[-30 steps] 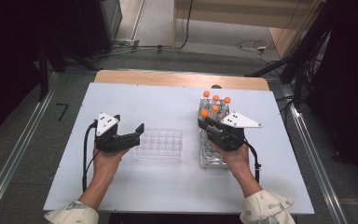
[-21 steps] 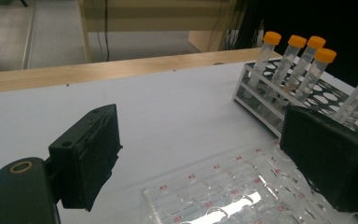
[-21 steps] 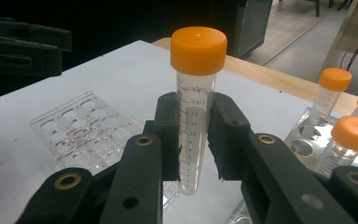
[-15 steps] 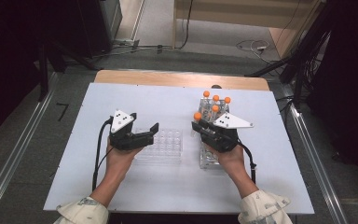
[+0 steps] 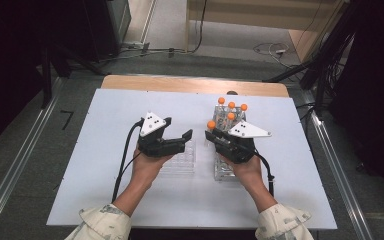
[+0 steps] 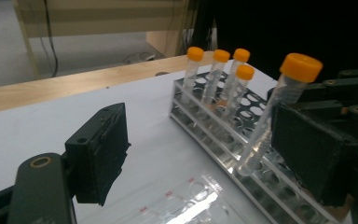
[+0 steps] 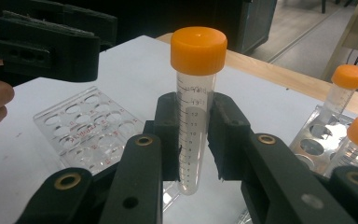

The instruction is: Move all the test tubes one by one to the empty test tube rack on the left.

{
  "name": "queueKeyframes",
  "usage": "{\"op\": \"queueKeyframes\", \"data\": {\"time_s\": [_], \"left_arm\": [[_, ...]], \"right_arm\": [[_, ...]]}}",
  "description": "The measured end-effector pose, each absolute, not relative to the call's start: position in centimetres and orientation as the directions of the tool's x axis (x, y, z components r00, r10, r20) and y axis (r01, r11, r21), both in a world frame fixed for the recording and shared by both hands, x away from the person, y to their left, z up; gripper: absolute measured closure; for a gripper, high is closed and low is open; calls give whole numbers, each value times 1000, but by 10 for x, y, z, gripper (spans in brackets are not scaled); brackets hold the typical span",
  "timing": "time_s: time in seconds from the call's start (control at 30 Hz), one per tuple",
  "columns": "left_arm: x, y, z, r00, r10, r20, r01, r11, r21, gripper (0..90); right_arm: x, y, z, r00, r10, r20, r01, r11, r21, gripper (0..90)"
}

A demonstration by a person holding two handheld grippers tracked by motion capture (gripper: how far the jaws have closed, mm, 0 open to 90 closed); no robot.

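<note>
From above, we see our right gripper [image 5: 211,134] pinching an orange-capped tube [image 5: 211,126] beside the rack [image 5: 225,170]. Our left gripper [image 6: 200,158] shows jaws spread, just closing, with nothing between them. Our right gripper view: tube upright, clamped mid-body.

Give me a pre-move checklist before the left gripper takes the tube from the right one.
1. Right gripper clamped on tube: ok.
2. Tube cap on: ok.
3. Left gripper has just been closing, nothing between its pads yet: ok.
4. Left pads lined up either side of the tube: cannot tell.
5. Empty rack lying flat on the table: ok.
6. Four other tubes upright in the rack: ok.
</note>
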State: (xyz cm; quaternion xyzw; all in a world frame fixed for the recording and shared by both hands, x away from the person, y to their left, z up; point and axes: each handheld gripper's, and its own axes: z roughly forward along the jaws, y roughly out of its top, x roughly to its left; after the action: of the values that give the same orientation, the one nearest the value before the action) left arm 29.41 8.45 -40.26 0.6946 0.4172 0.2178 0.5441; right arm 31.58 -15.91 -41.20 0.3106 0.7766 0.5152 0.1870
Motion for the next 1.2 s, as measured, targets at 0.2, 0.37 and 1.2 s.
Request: {"op": "queueKeyframes", "data": {"time_s": [0.2, 0.37, 1.2], "left_arm": [[293, 77, -398, 597, 788, -152, 326, -65, 943, 239], [292, 73, -397, 621, 769, -151, 317, -70, 946, 273], [287, 66, -396, 702, 699, -139, 281, -93, 955, 590]], "right_arm": [[315, -154, -413, -748, 662, 37, 299, 288, 910, 720], [315, -149, -413, -759, 650, 33, 300, 304, 904, 720], [303, -137, -408, -797, 603, -2, 261, 348, 900, 720]]}}
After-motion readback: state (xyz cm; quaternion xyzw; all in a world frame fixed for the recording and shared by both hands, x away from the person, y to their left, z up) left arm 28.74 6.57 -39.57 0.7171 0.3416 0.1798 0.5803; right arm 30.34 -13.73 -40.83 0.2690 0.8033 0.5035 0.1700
